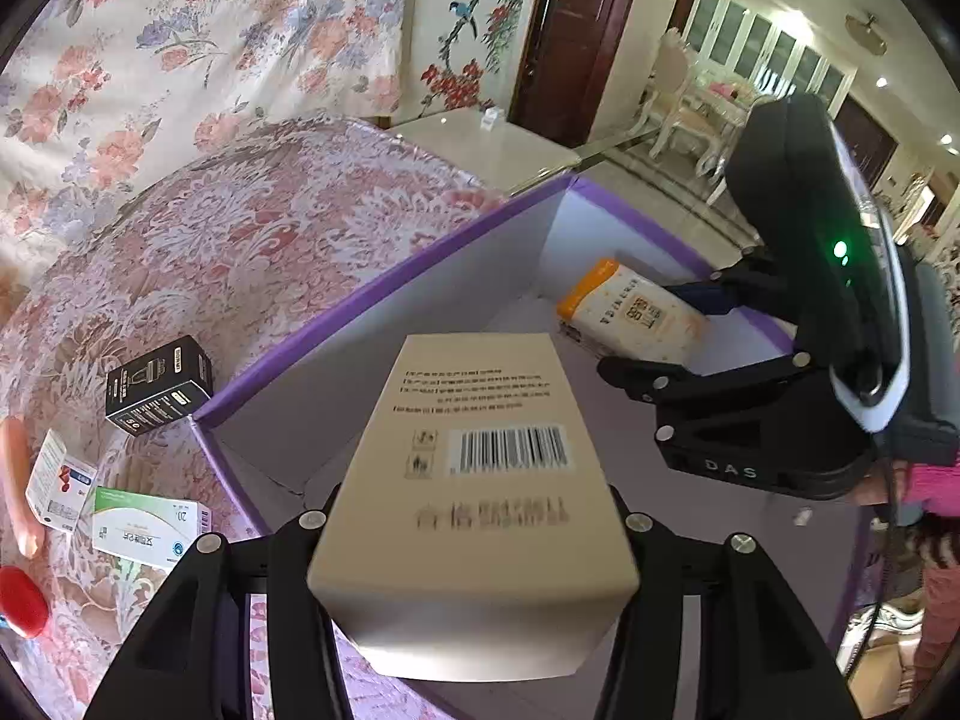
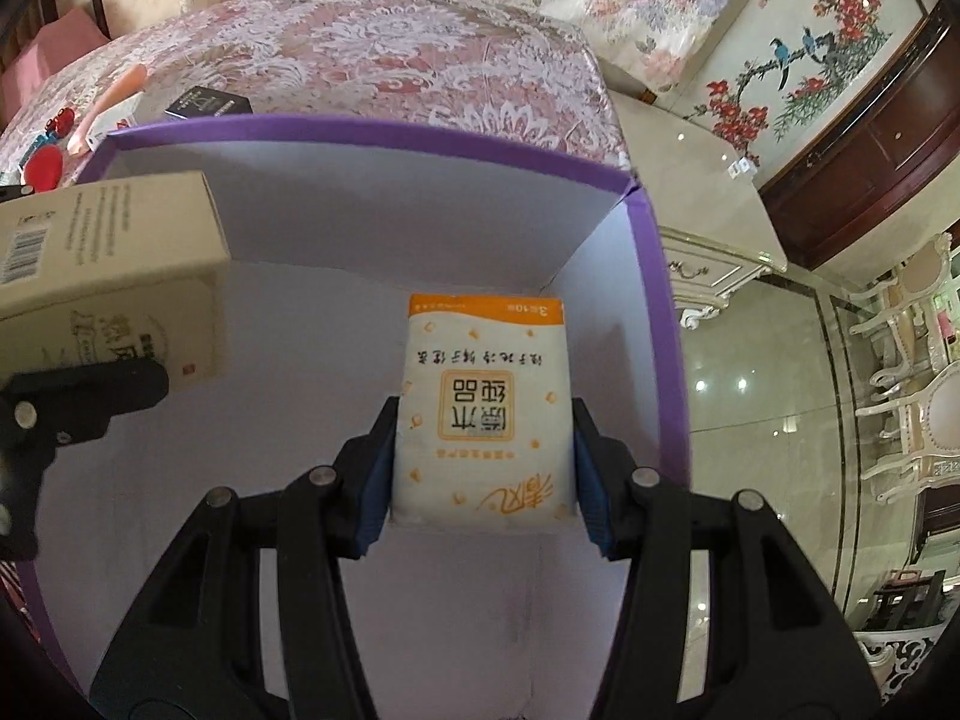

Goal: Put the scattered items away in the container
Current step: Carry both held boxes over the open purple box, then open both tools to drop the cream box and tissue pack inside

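A purple-rimmed box with white inner walls (image 1: 384,294) (image 2: 372,126) stands on the floral table. My left gripper (image 1: 474,516) is shut on a beige carton with a barcode (image 1: 480,456), held over the box's near corner; the carton also shows in the right wrist view (image 2: 114,264). My right gripper (image 2: 483,468) is shut on a white and orange tissue pack (image 2: 483,402), held inside the box; the pack also shows in the left wrist view (image 1: 630,318). On the table left of the box lie a black carton (image 1: 159,384) and a green and white medicine box (image 1: 147,525).
More items lie at the table's left: a white and red medicine box (image 1: 57,480), a sausage-like pink stick (image 1: 18,480), a red object (image 1: 21,600). A floral curtain hangs behind. A glossy floor with white chairs (image 2: 912,396) lies to the right.
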`<state>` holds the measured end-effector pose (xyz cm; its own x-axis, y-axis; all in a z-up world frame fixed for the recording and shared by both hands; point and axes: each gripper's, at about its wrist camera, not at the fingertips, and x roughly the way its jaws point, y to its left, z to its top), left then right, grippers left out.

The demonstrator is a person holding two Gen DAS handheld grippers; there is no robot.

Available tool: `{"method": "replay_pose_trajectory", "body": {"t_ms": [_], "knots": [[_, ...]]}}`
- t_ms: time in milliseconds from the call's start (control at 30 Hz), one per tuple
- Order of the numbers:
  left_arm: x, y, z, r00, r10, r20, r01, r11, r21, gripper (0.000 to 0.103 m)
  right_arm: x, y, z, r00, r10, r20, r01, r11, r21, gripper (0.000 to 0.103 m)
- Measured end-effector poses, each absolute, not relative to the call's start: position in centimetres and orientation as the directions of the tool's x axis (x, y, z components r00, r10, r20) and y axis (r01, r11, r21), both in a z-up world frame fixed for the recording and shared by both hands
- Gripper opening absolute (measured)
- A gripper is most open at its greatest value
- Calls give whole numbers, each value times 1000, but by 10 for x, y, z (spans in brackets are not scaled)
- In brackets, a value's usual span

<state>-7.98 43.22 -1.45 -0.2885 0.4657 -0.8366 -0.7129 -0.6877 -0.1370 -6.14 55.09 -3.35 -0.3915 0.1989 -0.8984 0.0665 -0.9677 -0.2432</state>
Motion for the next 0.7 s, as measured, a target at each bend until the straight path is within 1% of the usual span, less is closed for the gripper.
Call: {"method": "replay_pose_trajectory", "body": {"t_ms": [133,367,567,600,667,700], "knots": [[-85,439,-16,-330,441,-834,-699,-708,-98,52,-69,552,-41,-360,203,-911,87,-965,-249,55],[-91,451,-16,-390,393,-833,-681,-732,-27,52,-82,551,-38,-347,205,-915,111,-960,-258,55],[-88,456,-23,-407,361,-839,-674,-738,10,53,-88,549,-43,-336,207,-919,117,-959,-259,55],[-87,455,-23,-405,362,-840,-676,-737,8,54,-88,548,-43,-337,207,-918,116,-959,-259,56],[-85,454,-23,-400,365,-841,-680,-734,5,60,-89,549,-43,-338,210,-917,114,-959,-261,56],[-85,454,-23,-397,366,-842,-681,-732,3,65,-89,549,-42,-342,206,-917,111,-960,-258,56]]}}
